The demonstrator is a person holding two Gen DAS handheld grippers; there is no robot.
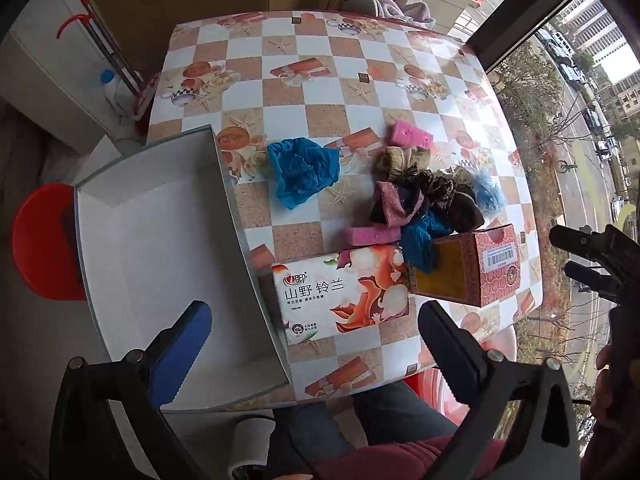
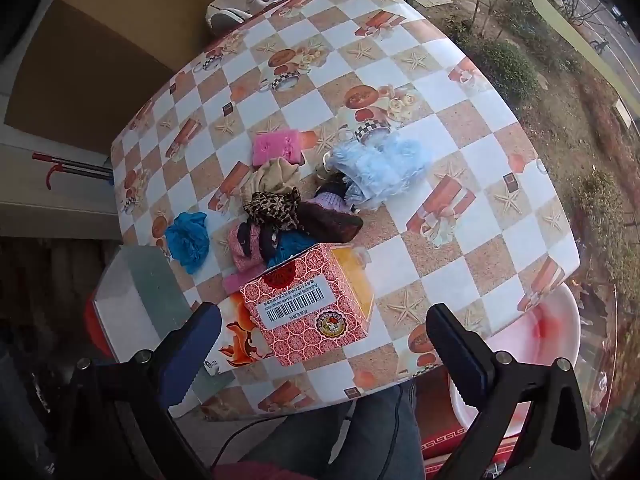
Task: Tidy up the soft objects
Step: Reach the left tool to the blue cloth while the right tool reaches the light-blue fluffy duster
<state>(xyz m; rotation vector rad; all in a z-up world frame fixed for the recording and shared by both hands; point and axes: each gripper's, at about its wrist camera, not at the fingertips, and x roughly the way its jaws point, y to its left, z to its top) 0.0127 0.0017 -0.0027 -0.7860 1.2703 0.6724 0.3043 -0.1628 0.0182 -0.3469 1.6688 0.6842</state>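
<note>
Both claws, left gripper (image 1: 314,344) and right gripper (image 2: 324,340), spread wide and empty, with the limp, light pile of soft cloths (image 2: 276,216) lying ahead beyond the red box (image 2: 310,308), best pinched at a raised fold.

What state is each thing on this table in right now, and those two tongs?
Left tongs: open, empty.
Right tongs: open, empty.
White box: open, empty inside.
Tissue pack: lying flat, closed.
Red carton: closed, tilted against the pile.
Blue cloth: crumpled, apart.
Soft pile: heaped, unsorted.
</note>
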